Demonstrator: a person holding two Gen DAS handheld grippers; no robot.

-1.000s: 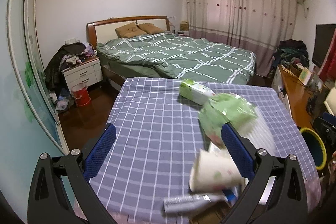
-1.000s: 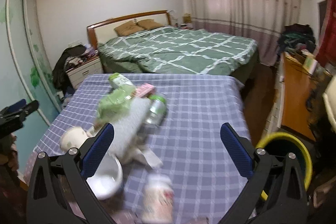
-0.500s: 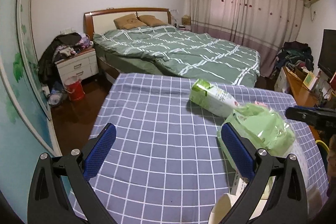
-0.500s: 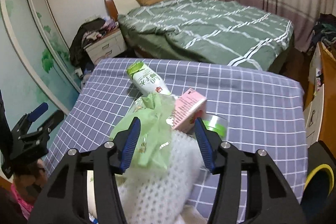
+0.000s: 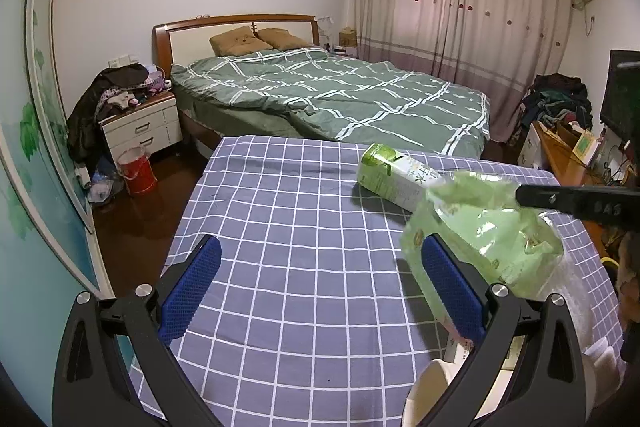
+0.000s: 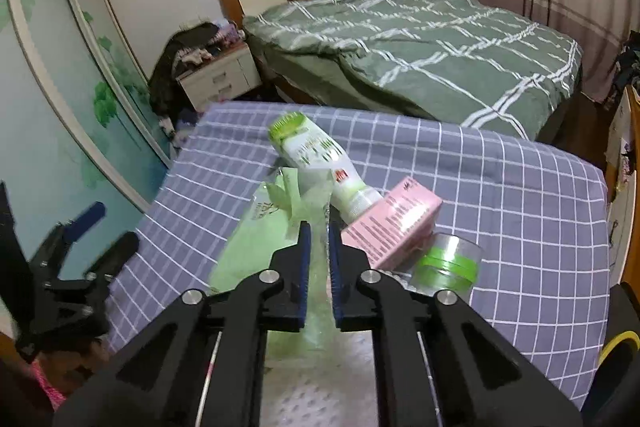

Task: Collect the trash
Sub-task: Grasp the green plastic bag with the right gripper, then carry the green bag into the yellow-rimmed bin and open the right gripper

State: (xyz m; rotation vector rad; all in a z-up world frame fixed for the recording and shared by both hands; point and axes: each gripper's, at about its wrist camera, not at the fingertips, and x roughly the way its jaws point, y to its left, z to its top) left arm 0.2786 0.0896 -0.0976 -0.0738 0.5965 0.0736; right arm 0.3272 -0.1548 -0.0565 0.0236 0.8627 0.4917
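Observation:
A crumpled green plastic bag [image 6: 260,235] lies on the purple checked tablecloth [image 6: 520,195]. My right gripper [image 6: 317,227] is shut on the bag's clear upper edge. The bag also shows in the left wrist view [image 5: 484,239], with the right gripper's black finger reaching it from the right. My left gripper [image 5: 320,263] is open and empty over bare cloth, left of the bag. A green-and-white carton [image 6: 316,155] lies behind the bag, a pink box [image 6: 394,221] and a clear cup with a green band [image 6: 448,261] to its right.
A white paper cup [image 5: 424,395] and white foam wrap [image 6: 320,379] lie near the table's front edge. A yellow-rimmed bin [image 6: 618,345] stands off the table's right side. A green bed [image 5: 328,95] is behind the table, a nightstand [image 5: 140,127] and red bucket [image 5: 138,171] at left.
My right gripper moved in over the trash pile and closed from wide open onto the green bag. My left gripper shifted left and back, staying open.

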